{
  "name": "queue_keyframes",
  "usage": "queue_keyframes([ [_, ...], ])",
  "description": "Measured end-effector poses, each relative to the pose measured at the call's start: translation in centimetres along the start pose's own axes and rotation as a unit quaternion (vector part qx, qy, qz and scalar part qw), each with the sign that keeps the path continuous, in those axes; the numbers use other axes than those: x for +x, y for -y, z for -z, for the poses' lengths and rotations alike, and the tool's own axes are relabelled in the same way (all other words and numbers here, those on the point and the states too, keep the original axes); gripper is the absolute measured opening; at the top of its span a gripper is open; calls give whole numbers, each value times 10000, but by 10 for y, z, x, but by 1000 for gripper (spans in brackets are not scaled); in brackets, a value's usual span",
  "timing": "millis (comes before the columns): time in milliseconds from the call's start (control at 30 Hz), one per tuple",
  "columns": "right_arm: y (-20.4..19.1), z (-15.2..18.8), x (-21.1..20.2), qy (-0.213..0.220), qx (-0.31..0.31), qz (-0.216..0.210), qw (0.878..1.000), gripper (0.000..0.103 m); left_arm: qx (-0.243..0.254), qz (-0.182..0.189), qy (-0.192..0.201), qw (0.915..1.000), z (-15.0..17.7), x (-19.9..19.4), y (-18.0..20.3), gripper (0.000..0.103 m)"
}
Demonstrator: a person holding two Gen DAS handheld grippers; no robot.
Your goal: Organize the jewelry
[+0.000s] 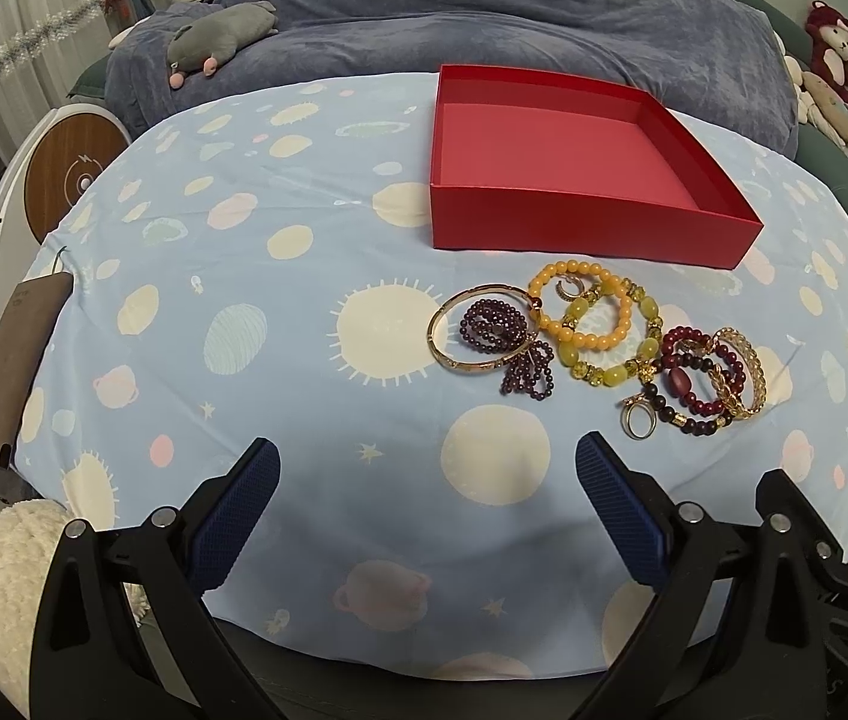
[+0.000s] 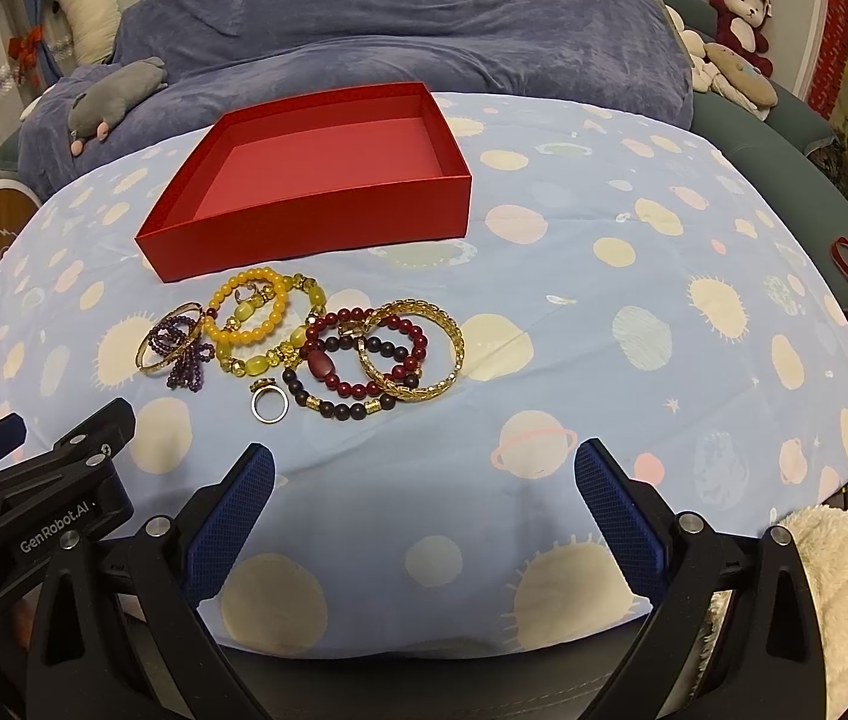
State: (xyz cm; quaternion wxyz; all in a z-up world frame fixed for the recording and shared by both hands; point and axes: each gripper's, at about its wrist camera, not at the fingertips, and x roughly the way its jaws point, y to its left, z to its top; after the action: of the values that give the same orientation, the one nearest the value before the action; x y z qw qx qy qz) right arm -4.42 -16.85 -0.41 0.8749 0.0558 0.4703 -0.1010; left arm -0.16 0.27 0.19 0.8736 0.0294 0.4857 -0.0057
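Left gripper: jaws spread wide, holding nothing, low over the near edge of the blue planet-print cloth.
Gold bangle: leftmost of the jewelry, flat on the cloth, a purple bead strand coiled inside and across it.
Orange bead bracelet: just in front of the box, overlapping a yellow-green stone bracelet.
Red box: open, nothing inside, toward the far edge.
Silver ring: nearest piece, beside dark red bead bracelets.
Gold chain bracelet: rightmost, overlapping the red beads.
Right gripper: jaws wide apart, holding nothing, at the near edge.
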Motion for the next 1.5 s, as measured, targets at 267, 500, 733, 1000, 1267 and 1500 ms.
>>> queue_keyframes([
  [267,1,0,0,4,8,-7,10000,96,-40,15,-52,10000,0,0,-1,95],
  [500,-2,1,-1,2,-3,-1,10000,96,-44,15,-56,10000,1,2,-1,95],
  [733,-2,2,0,-1,-11,-4,10000,96,-53,23,-66,10000,1,2,-1,95],
  [1000,-3,2,0,-11,-7,-8,10000,96,-57,19,-75,10000,1,3,-1,95],
  [1267,-2,2,1,-8,-8,-7,10000,96,-76,13,-88,9999,4,4,-1,95],
  [1500,-3,2,1,-10,-7,-7,10000,96,-92,20,-107,9999,4,5,-3,95],
])
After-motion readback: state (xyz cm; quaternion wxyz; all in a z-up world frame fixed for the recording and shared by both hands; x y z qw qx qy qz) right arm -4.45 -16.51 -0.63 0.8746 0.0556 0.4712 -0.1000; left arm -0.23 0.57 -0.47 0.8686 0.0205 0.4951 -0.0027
